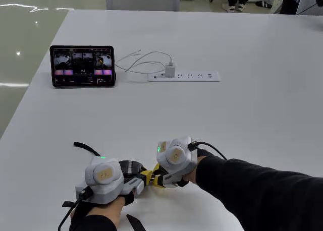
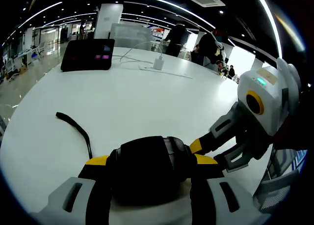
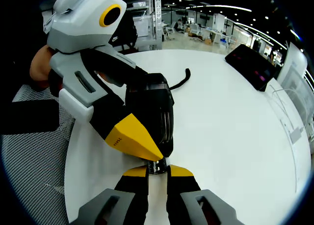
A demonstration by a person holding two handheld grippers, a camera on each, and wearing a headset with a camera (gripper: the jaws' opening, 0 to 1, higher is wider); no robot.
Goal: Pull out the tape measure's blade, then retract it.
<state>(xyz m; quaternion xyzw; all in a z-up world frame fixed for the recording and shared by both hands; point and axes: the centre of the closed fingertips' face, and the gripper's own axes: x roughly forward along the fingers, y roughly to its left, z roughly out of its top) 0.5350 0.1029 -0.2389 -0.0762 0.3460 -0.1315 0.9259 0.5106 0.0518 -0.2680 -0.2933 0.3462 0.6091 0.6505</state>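
Tape measure held from both sides
The left hand-held gripper clamped it; the right hand-held gripper pinched the blade tip just beside the tape measure.

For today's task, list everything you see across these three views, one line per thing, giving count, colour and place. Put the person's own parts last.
table: one, white, under everything.
tablet: one, black, screen lit, far left of the table.
power strip: one, white, right of the tablet.
charger: one, white, plugged into the power strip, its white cable looping left.
tape measure: one, black, near edge, between the two tools.
strap: one, black, on the table left of the tape measure.
blade tip: one, dark, at the tape measure's mouth.
left tool: one, white and black with yellow tips, shut on the tape measure.
right tool: one, same colours, shut on the blade tip.
sleeves: two, dark, behind the tools.
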